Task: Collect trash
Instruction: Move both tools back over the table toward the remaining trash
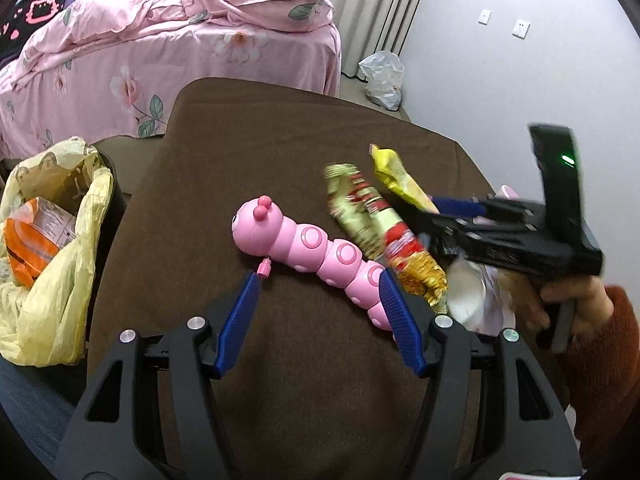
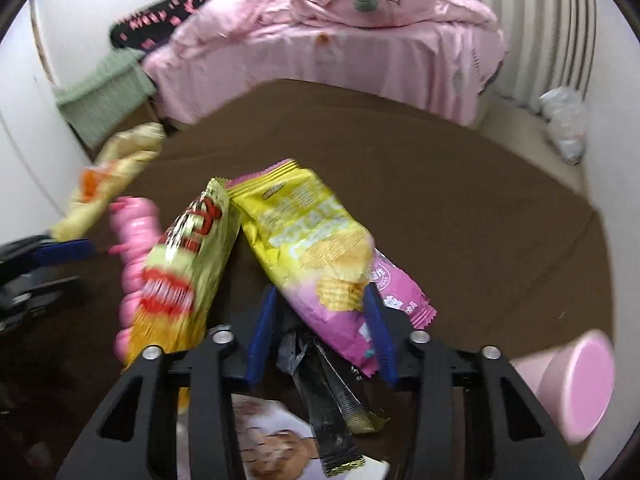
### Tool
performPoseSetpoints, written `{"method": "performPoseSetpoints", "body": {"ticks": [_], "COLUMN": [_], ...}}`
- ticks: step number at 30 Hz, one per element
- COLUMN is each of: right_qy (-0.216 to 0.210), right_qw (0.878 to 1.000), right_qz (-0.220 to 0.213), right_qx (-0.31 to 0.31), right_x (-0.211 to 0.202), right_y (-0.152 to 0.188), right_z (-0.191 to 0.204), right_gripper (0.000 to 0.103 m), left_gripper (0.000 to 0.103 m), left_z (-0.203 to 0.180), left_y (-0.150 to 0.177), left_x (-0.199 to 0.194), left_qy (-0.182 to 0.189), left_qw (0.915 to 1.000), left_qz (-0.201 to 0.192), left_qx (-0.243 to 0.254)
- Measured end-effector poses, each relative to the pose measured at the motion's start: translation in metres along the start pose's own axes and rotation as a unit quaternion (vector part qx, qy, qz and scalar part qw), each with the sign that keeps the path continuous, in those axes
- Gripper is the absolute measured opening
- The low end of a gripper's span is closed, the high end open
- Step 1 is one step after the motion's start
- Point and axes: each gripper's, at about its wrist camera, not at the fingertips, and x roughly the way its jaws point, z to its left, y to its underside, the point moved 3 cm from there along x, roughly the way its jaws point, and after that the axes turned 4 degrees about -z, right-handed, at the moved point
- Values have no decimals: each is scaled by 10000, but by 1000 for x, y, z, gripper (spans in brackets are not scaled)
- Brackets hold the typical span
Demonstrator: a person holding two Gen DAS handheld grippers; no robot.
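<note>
Closing on the yellow-and-pink chip bag [image 2: 316, 248] is the step in hand, as I judge it; the bag lies between the right gripper [image 2: 322, 332] fingers, whether they pinch it I cannot tell; squeeze only that bag, sparing the black wrapper [image 2: 332, 392] beneath; the left gripper [image 1: 320, 316] hangs released, empty, over the pink caterpillar toy [image 1: 320, 252]; the yellow-lined bin [image 1: 52, 216] waits far to its left.

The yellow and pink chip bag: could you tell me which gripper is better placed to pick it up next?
Right. The right gripper already straddles the chip bag, while the left gripper sits over the pink caterpillar toy.
</note>
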Motion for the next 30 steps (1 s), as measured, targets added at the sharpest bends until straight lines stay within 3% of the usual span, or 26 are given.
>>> {"method": "performPoseSetpoints", "body": {"ticks": [6,7,11,22,30], "right_qy": [132,217,809,643,630], "right_qw": [9986,9980,9946,9948,9965], "right_qz": [-473,-562,-635,-681,-281], "right_qx": [170,211,99,394,462], "right_x": [-47,-56,-81,-116,-121], "right_y": [11,13,23,67,114], "right_z": [6,4,-3,-8,-3], "right_gripper": [18,11,10,10,12], "left_gripper": [59,59,59,59,59], "left_z": [1,0,-4,-39,-50], "left_y": [2,1,-2,4,7], "left_x": [-10,-11,-20,-25,-23], "left_qy": [99,101,113,258,184], "left_qw": [9999,9999,9997,9982,9974], "left_qz": [-81,-104,-222,-182,-131], "left_qx": [-37,-24,20,518,686]}}
